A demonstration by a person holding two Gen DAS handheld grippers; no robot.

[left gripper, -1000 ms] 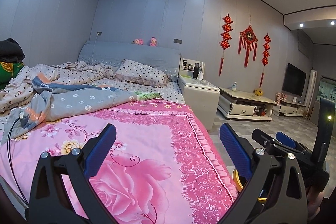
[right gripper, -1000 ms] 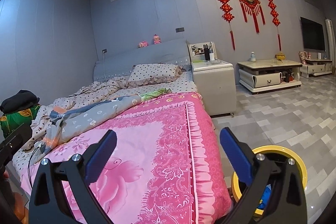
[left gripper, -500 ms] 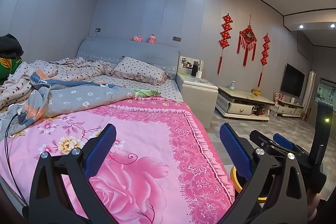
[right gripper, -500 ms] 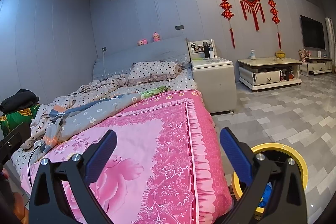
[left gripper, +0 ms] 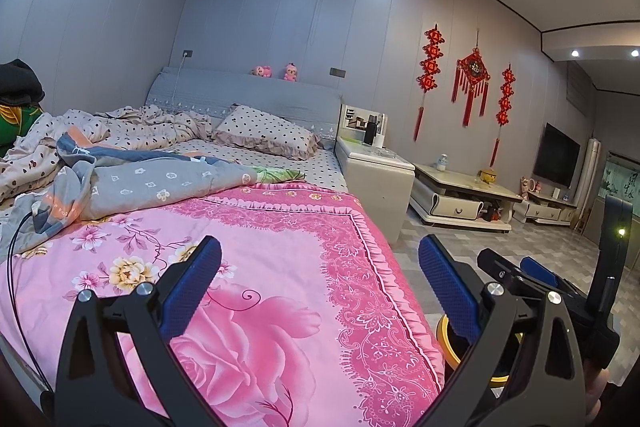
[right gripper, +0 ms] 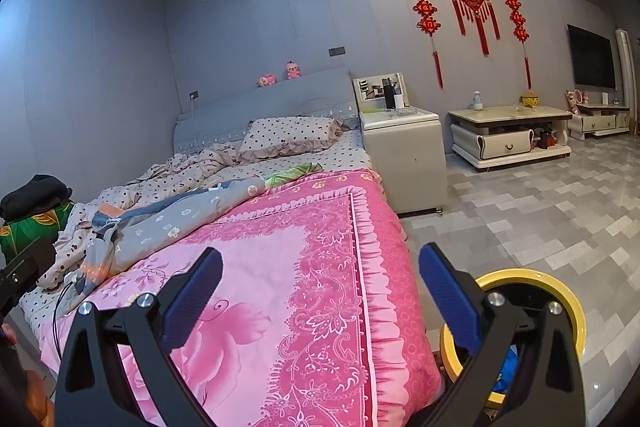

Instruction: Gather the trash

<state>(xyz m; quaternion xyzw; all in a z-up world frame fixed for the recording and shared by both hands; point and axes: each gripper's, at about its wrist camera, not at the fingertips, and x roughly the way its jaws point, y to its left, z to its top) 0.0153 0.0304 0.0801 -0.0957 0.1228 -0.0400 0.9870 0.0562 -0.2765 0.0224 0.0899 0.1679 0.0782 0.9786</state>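
A wide bed (left gripper: 208, 163) fills the left of both views, its grey headboard (right gripper: 264, 107) against the back wall. A pink floral blanket (left gripper: 256, 267) covers the foot end out to the bed's right edge, where its ruffled border hangs toward the tiled floor (right gripper: 540, 211). A grey patterned quilt (left gripper: 160, 183) lies crumpled across the middle toward the left edge, with polka-dot bedding (right gripper: 192, 167) bunched behind it and 1 polka-dot pillow (left gripper: 268, 135) at the head end. 2 pink plush toys (left gripper: 276, 71) sit on top of the headboard.

A white nightstand (right gripper: 404, 155) stands against the bed's right edge at the head, and a low TV cabinet (right gripper: 508, 135) sits along the wall beyond it. 3 red knot ornaments (right gripper: 468, 3) hang above.

The yellow-rimmed trash bin (right gripper: 568, 303) stands on the floor just beside the foot corner of the bed's right edge; something blue shows inside it. No loose trash can be made out on the bed.

The left tool (left gripper: 320, 283) hovers over the pink blanket with its blue pads spread wide and nothing between them. The right tool (right gripper: 320, 287) is likewise spread apart and holds nothing, its right finger (right gripper: 448, 291) in front of the bin rim.
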